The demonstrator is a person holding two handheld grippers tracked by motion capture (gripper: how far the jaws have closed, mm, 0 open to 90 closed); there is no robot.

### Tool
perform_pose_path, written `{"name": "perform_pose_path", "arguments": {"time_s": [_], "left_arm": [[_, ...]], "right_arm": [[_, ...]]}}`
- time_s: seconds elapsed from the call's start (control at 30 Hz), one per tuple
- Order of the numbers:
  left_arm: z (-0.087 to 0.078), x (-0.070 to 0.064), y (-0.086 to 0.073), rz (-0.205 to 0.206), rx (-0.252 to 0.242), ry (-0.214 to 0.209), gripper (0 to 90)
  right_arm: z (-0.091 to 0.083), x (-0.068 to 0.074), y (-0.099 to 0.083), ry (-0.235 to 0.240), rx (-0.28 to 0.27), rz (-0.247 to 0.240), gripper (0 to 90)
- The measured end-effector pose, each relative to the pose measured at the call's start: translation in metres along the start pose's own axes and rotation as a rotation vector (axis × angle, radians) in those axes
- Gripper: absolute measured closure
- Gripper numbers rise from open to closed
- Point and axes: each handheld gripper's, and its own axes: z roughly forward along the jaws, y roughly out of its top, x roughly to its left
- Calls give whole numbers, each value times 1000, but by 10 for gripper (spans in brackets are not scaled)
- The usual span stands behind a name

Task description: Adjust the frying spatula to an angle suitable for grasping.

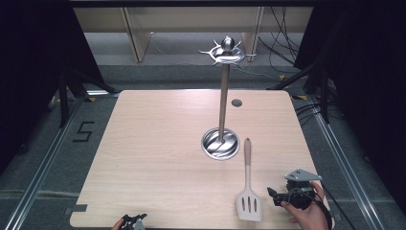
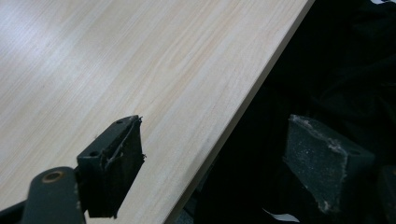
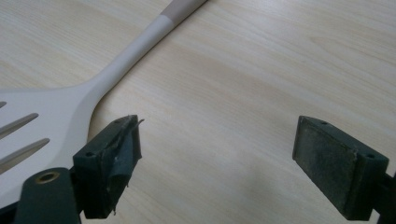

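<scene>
1. Black jaws of the right gripper (image 3: 217,163), closest to the lens in the right gripper view: spread wide, nothing between them, bare wood in the gap.
2. Just beyond the left-hand jaw in that view: slotted blade of the white spatula (image 3: 42,135), flat on the table (image 3: 261,70), neck and handle running away up and to the right.
3. From the high view: spatula (image 1: 248,191) near the front right of the table (image 1: 153,158), blade toward the person, handle pointing away toward the round steel base of the utensil stand (image 1: 220,143), tip stopping just short of it. Long axis roughly front to back, tilted slightly.
4. Right gripper (image 1: 275,195) just beside the blade, on its right, apart from it, aimed leftward across the long axis.
5. Left gripper (image 1: 135,221) at the front edge of the table, well apart from the spatula; jaws likewise parted and empty in the left gripper view (image 2: 215,163), straddling the table edge.
6. Judged: right hand (image 1: 309,211) far nearer, so the natural one for the pick-up; needs a short shift leftward, and probably forward toward the narrower neck or handle, to bring the spatula between the jaws.
7. Hooks at the top of the stand (image 1: 228,51) empty.
</scene>
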Motion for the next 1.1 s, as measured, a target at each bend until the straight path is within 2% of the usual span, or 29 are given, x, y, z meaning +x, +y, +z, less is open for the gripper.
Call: {"name": "perform_pose_path", "arguments": {"time_s": [0.13, 0.17, 0.2, 0.23, 0.27, 0.3, 0.33, 0.37, 0.63, 0.67, 0.7, 0.73, 0.77, 0.8, 0.9, 0.93, 0.97, 1.03, 1.1], "left_arm": [[0, 0, 0, 0, 1, 4, 188], [0, 0, 0, -3, 1, 1, 187], [0, 0, 0, -1, 0, -5, 188], [0, 0, 0, -1, 0, -5, 188], [0, 0, 0, 1, 0, -1, 188], [0, 0, 0, -1, 1, -1, 188], [0, 0, 0, 4, 5, 9, 188], [0, 0, 0, 4, 5, 9, 188], [0, 0, 0, 1, 4, 9, 188], [0, 0, 0, 0, 4, 9, 188], [0, 0, 0, 0, 3, 9, 188], [0, 0, 0, 0, 4, 9, 188], [0, 0, 0, 0, 3, 9, 188], [0, 0, 0, -1, 3, 7, 188], [0, 0, 0, -2, 3, 7, 188], [0, 0, 0, -2, 3, 7, 188], [0, 0, 0, -2, 3, 7, 188], [0, 0, 0, -2, 4, 8, 187], [0, 0, 0, -2, 3, 8, 188]], "right_arm": [[-1, 0, 1, 1, 9, 4, 167], [-2, 1, 1, 1, 22, 19, 171], [0, 0, 2, 10, 18, -2, 173], [0, 0, 2, 10, 18, -2, 173], [-2, 2, 2, 5, 36, 26, 174], [-2, 2, 2, 5, 36, 26, 174], [-4, 4, 3, 20, 63, 63, 175], [-4, 4, 3, 20, 63, 63, 175], [-2, 5, 7, 23, 72, 55, 187], [-1, 4, 7, 23, 62, 30, 193], [-2, 5, 8, 29, 75, 52, 192], [-2, 6, 9, 30, 78, 54, 194], [-1, 6, 9, 35, 78, 50, 199], [0, 5, 9, 30, 70, 23, 208], [0, 6, 11, 39, 89, 35, 216], [1, 4, 11, 33, 81, 6, 222], [1, 5, 13, 44, 83, 18, 227], [2, 5, 15, 40, 87, -7, 268], [2, 6, 18, 46, 101, -5, 286]]}}
